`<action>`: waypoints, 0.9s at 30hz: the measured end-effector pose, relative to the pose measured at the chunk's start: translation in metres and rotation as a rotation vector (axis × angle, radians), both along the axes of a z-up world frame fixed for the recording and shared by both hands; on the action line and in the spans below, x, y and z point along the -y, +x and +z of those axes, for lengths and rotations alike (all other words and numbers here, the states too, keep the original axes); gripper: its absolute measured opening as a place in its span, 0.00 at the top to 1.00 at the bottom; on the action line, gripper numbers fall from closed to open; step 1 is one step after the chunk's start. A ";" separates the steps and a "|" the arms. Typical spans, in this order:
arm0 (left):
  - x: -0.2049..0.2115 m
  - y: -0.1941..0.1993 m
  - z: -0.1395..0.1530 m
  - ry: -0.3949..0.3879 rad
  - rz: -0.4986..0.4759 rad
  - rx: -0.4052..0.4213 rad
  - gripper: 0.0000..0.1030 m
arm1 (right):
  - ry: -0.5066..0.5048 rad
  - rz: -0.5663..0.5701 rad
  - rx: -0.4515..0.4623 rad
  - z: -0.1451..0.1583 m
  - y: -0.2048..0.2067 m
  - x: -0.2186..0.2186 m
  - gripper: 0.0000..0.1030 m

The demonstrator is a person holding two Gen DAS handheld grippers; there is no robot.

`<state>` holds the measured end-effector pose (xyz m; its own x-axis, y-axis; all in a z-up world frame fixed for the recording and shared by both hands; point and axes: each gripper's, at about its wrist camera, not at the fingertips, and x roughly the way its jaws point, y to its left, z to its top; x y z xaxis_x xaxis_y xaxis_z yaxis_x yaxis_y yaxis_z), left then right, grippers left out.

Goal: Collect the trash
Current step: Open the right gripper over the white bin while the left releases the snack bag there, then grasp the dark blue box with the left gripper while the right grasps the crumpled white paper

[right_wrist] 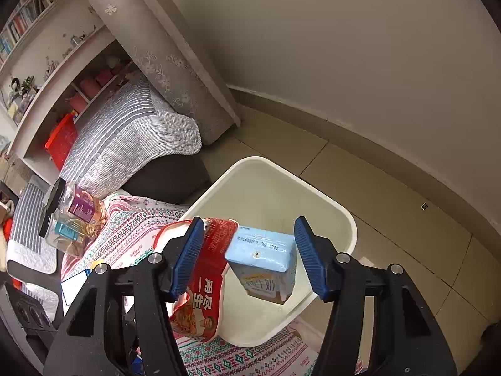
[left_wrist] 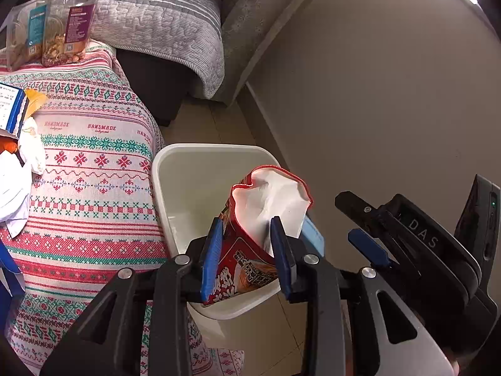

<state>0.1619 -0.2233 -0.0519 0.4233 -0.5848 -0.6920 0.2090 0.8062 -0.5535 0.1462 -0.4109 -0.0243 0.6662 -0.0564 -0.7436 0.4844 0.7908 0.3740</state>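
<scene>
Two views. Left wrist: my left gripper point(left_wrist: 247, 250) has its jaws clamped on a red snack bag point(left_wrist: 250, 260), mouth up, white lining showing, held over the white bin point(left_wrist: 175, 169) on the floor beside the desk's patterned cloth point(left_wrist: 90, 169). Right gripper point(left_wrist: 369, 247) sits just beside. Right wrist: my right gripper point(right_wrist: 247, 258) has jaws wide, pads clear of the blue milk carton point(right_wrist: 263, 260), which sits tilted between them above the bin point(right_wrist: 344, 219). Red bag point(right_wrist: 206, 285) touches the left pad.

Red snack bag point(left_wrist: 250, 250), blue milk carton point(right_wrist: 263, 260) — above white bin point(right_wrist: 341, 216).
</scene>
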 end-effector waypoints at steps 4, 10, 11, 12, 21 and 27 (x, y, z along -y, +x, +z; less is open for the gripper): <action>-0.013 -0.006 0.002 0.031 0.004 0.038 0.50 | 0.054 -0.048 0.019 -0.002 -0.006 0.013 0.31; -0.066 -0.012 0.017 0.157 0.013 0.037 0.42 | 0.129 -0.151 0.042 -0.006 -0.021 0.034 0.31; -0.078 -0.016 0.021 0.177 0.018 0.039 0.40 | 0.128 -0.158 0.051 -0.004 -0.024 0.034 0.31; -0.090 -0.017 0.025 0.200 0.024 0.042 0.38 | 0.122 -0.170 0.060 -0.002 -0.026 0.034 0.31; -0.195 -0.042 0.033 0.403 0.042 -0.041 0.21 | 0.027 -0.185 0.103 0.014 -0.037 0.019 0.29; -0.215 -0.057 -0.002 0.463 0.009 -0.116 0.18 | -0.149 0.063 0.068 0.021 -0.009 -0.047 0.21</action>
